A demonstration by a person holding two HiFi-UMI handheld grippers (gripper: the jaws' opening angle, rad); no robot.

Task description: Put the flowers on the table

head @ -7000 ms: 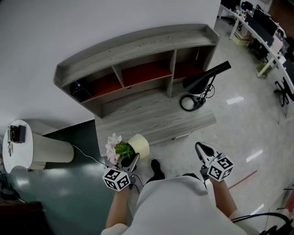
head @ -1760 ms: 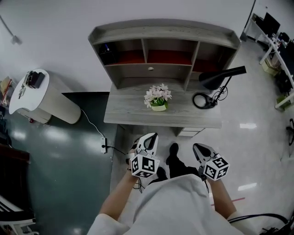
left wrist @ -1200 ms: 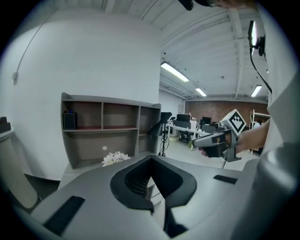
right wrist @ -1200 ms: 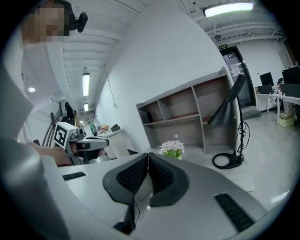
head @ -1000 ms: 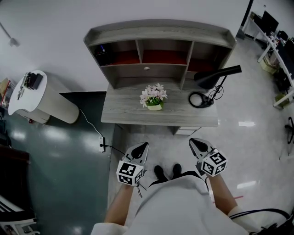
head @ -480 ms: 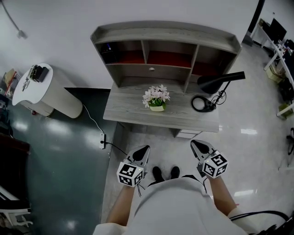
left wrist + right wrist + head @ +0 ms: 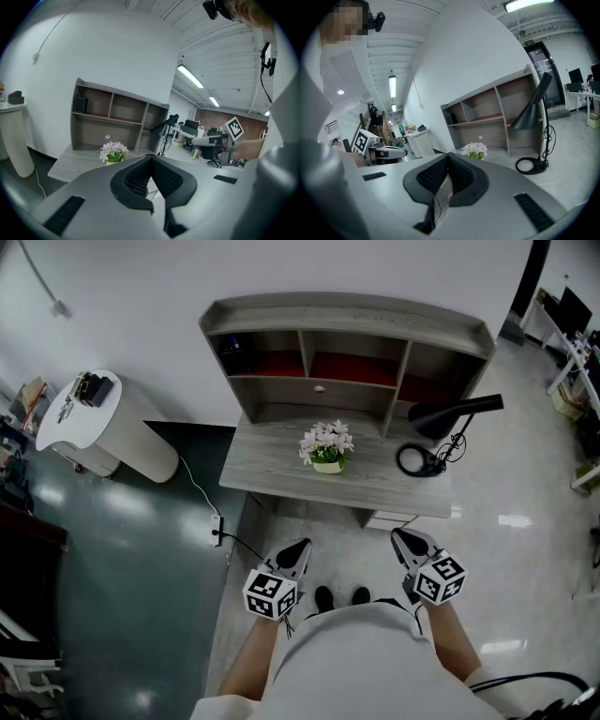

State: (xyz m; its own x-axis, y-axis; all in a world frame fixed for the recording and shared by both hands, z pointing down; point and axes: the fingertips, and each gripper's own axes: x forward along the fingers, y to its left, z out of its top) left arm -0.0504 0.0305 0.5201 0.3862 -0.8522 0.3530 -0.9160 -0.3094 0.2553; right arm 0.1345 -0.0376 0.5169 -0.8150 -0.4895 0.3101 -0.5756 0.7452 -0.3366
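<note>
A small pot of pale pink flowers [image 7: 326, 446] stands upright on the grey wooden desk [image 7: 272, 479], near its middle; the same flowers [image 7: 112, 152] [image 7: 475, 150] show in both gripper views. My left gripper [image 7: 300, 548] is shut and empty, held over the floor in front of the desk. The right gripper [image 7: 405, 539] is likewise shut with nothing in it, level with the left one. Both are well apart from the flowers.
The desk carries a shelf unit [image 7: 347, 338] with red-backed compartments. A black desk lamp [image 7: 441, 418] stands at the desk's right end. A white round pedestal [image 7: 103, 423] stands on the dark floor at left, with a cable [image 7: 202, 502] running to a socket. Office desks [image 7: 577, 343] lie far right.
Earlier my left gripper carried the flowerpot; now it stands on the desk. Over the last second both grippers stay shut in front of me and the view has shifted slightly back.
</note>
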